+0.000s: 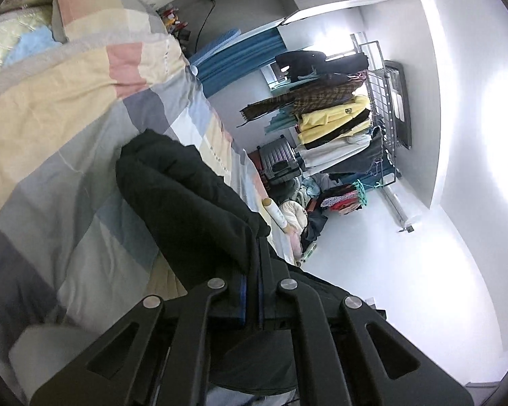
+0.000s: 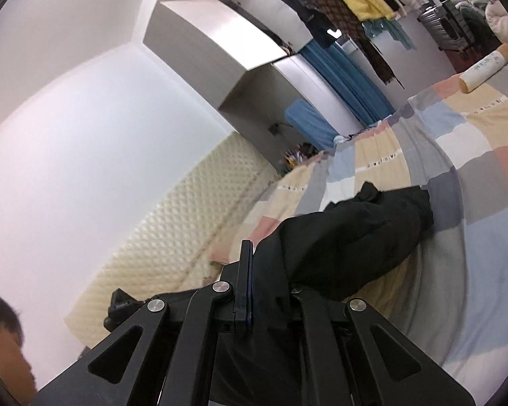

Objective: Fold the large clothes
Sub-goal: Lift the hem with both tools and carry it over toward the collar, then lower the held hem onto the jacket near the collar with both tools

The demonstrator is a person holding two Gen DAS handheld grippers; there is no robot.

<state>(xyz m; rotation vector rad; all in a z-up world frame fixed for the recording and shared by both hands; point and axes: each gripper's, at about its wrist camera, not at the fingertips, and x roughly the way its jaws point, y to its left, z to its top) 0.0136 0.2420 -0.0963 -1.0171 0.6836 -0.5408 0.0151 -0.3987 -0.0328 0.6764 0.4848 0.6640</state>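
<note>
Black garment [image 1: 186, 203] hangs pinched in both our left hand-held gripper [image 1: 258, 250] and right hand-held gripper [image 2: 254, 264], stretched ahead over the bed [image 2: 457, 169] for folding.

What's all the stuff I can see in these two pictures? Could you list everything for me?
black garment: one, black, lifted over the bed, pinched at both ends
checked bedcover: one, pastel patches, spread on the bed
roll: one, cream, lying near the bed's edge
padded headboard: one, cream, against the wall
curtain: one, blue, by the window
clothes rack: one, metal, hung with dark, brown-checked and yellow clothes
suitcase: one, grey, under the rack
person's head: one, dark-haired, lower left corner of the right view
left gripper: black fingers shut on the garment
right gripper: black fingers shut on the garment
</note>
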